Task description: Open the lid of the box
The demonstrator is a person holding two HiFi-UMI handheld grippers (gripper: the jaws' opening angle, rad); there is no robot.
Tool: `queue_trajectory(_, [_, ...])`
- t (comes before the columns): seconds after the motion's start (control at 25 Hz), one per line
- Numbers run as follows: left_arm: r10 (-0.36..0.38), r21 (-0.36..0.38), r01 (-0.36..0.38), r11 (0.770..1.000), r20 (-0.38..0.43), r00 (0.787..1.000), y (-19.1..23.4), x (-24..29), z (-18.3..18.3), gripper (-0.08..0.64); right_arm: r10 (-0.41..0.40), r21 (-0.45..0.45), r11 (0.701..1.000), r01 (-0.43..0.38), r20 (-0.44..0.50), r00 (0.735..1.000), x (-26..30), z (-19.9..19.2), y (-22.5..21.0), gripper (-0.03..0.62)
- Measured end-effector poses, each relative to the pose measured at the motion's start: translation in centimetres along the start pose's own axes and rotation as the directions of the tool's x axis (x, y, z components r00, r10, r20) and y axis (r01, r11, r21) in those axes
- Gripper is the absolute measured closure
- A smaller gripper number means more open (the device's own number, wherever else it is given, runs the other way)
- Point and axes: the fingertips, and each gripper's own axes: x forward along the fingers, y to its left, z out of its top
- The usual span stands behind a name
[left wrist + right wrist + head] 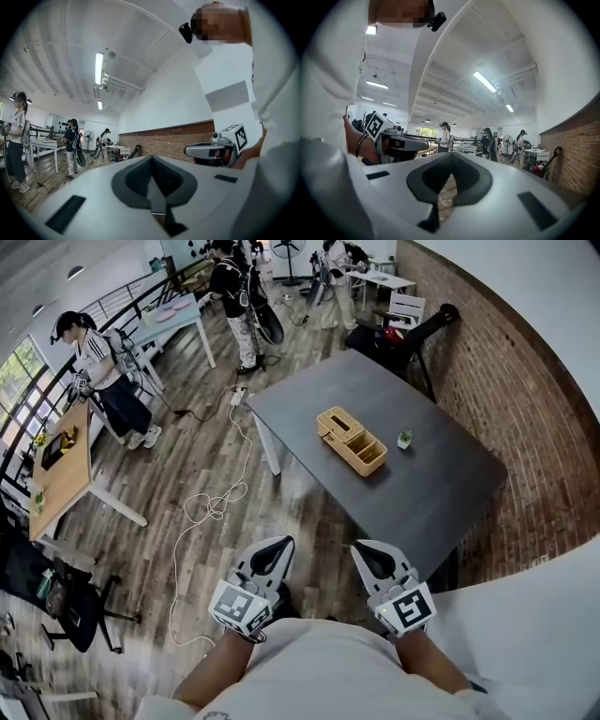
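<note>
Tan woven box (352, 440), sitting mid-way on dark grey counter (431, 502) near small green potted plant (405, 439); caught by head view only. Well apart from it, low by the person's body: left gripper (275, 545) and right gripper (367, 549), side by side. Jaws together on both, nothing between, plain in each gripper view. Long ceiling strip lights (99, 68) in gripper views alone.

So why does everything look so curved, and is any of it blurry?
Head view: wide lens bows the brick wall and grey table, yet stays sharp. Left gripper view: black round border, ceiling light glares. Right gripper view: same bulge and border.
</note>
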Motion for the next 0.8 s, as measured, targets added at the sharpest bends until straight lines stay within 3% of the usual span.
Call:
queue_trajectory(0.24, [-0.017, -0.005, 0.017, 1.0, -0.001, 1.0, 1.4, 0.1, -0.6, 0.549, -0.017, 0.035, 0.999, 0.018, -0.037, 0.999, 1.8, -1.7, -0.6, 0.586])
queue_trajectory(0.36, [-0.027, -0.015, 0.027, 1.0, -0.003, 1.0, 2.1, 0.1, -1.4, 0.549, -0.005, 0.043, 0.999, 0.008, -0.06, 0.998, 2.8, -2.8, -0.4, 0.528])
queue_trajectory(0.8, [-0.035, -0.069, 0.035, 0.997, -0.003, 0.999, 8.1, 1.2, -2.2, 0.549, 0.012, 0.069, 0.998, -0.003, -0.14, 0.99, 8.7, -5.3, -0.5, 0.429])
